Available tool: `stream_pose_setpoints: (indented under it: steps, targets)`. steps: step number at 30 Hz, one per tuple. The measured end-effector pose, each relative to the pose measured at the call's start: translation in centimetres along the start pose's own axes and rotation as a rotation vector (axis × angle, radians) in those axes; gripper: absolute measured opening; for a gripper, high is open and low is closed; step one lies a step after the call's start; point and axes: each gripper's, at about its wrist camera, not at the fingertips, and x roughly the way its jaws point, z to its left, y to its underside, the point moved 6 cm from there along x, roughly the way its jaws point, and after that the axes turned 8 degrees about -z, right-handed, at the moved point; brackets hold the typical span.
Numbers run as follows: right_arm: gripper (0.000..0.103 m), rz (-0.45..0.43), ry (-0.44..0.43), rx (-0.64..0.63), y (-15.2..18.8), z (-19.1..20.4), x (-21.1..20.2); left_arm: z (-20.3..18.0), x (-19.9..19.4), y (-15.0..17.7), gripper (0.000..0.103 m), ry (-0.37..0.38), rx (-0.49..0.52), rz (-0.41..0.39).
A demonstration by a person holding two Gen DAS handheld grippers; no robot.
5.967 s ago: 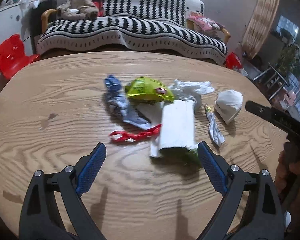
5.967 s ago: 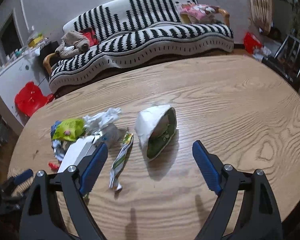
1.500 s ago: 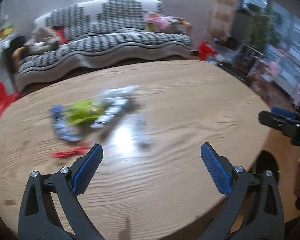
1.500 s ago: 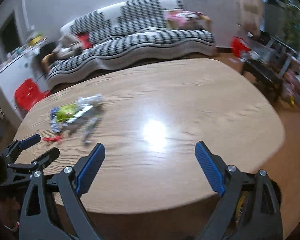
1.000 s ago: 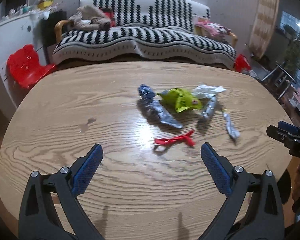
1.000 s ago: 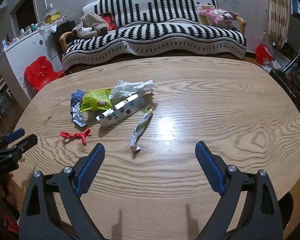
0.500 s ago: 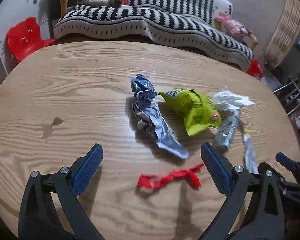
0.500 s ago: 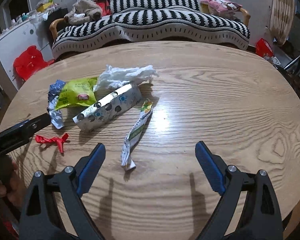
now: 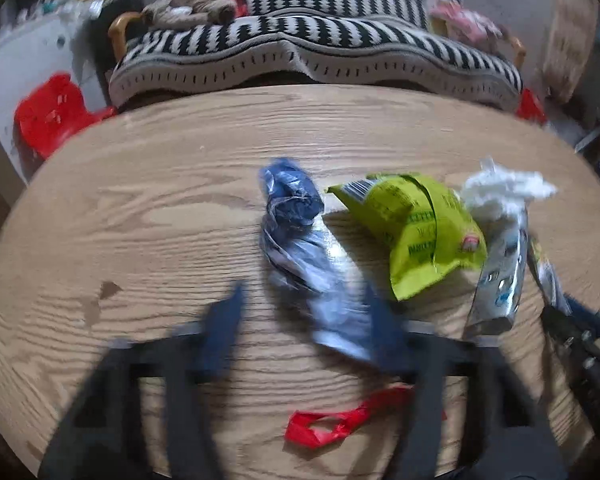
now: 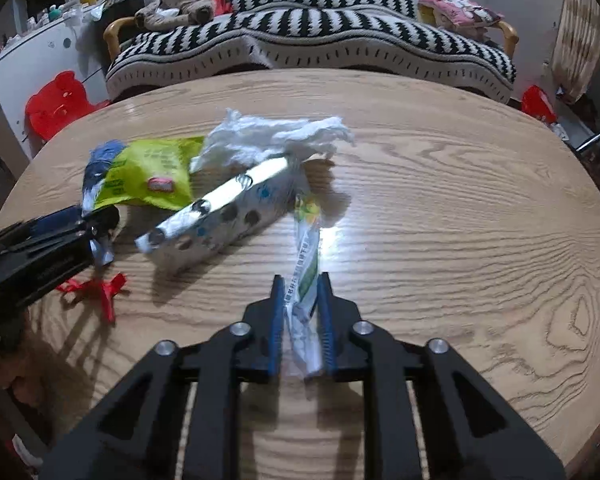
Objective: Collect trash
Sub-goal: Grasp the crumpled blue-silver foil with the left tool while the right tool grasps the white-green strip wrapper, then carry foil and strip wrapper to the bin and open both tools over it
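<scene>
Fingers of the right gripper are closing on the near end of the thin green-and-white sachet, which lies on the bench. Left gripper fingers are closing around the blue foil wrapper, blurred, contact unclear. 2 grips clear 2 scraps together.

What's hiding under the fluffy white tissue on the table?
The far end of the spotted silver wrapper pokes in under the white tissue, which also overlaps the green snack bag edge. Anything else beneath it is covered.
</scene>
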Motion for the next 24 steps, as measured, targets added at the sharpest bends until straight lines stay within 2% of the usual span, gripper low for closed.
stream_pose_setpoints:
  steps: [3,9,14,24]
  targets:
    - [0.017,-0.026,0.012,-0.021,-0.2,0.0,-1.1,0.1,-0.8,0.1,0.031,0.029,-0.006,0.009]
    - [0.017,-0.087,-0.018,0.002,-1.1,-0.4,-4.7,2.6,-3.4,0.0,0.03,-0.012,-0.056,-0.016]
    - [0.017,-0.113,-0.027,-0.034,-0.7,0.1,-7.5,3.7,-7.3,-0.5,0.029,-0.001,-0.084,-0.049]
    - [0.017,-0.132,-0.012,-0.045,1.2,-0.8,-11.8,3.2,-15.5,0.8,0.03,0.091,-0.068,-0.096]
